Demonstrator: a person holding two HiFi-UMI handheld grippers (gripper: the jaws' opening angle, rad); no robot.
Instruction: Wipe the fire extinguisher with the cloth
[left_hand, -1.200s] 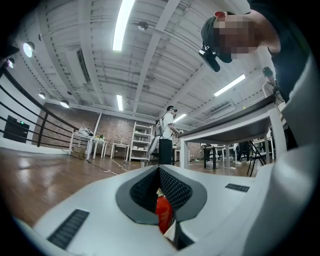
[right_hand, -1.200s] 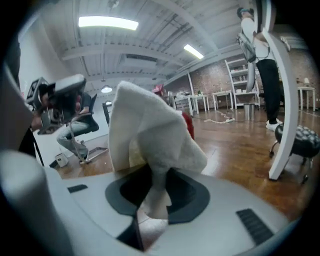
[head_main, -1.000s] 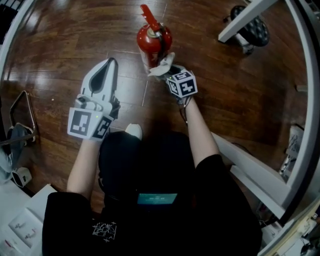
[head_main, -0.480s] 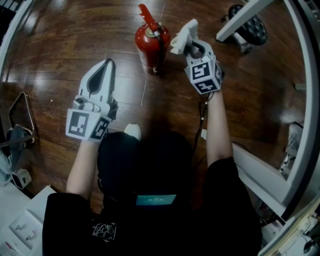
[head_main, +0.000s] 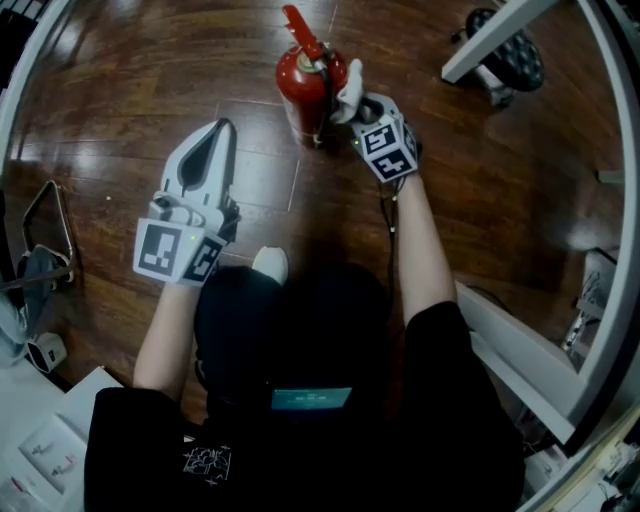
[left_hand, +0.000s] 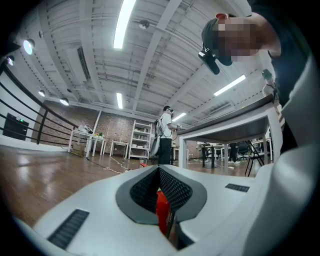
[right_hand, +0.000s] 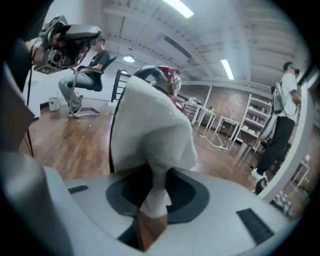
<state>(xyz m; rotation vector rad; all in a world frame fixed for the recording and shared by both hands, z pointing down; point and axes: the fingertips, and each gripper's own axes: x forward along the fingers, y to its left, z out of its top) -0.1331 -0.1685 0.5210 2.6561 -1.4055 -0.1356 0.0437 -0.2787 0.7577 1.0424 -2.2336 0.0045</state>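
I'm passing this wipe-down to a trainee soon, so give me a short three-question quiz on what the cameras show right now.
1. True or false: the left gripper holds the crumpled white cloth.
2. Where does the red cylindrical fire extinguisher stand? A) on the dark wooden plank floor; B) on a white table; C) in a basket.
3. Fill in: the right gripper has its jaws shut on the ____.
Key: 1 false: the left gripper is shut and empty, off to the side of the extinguisher. 2 A. 3 white cloth.
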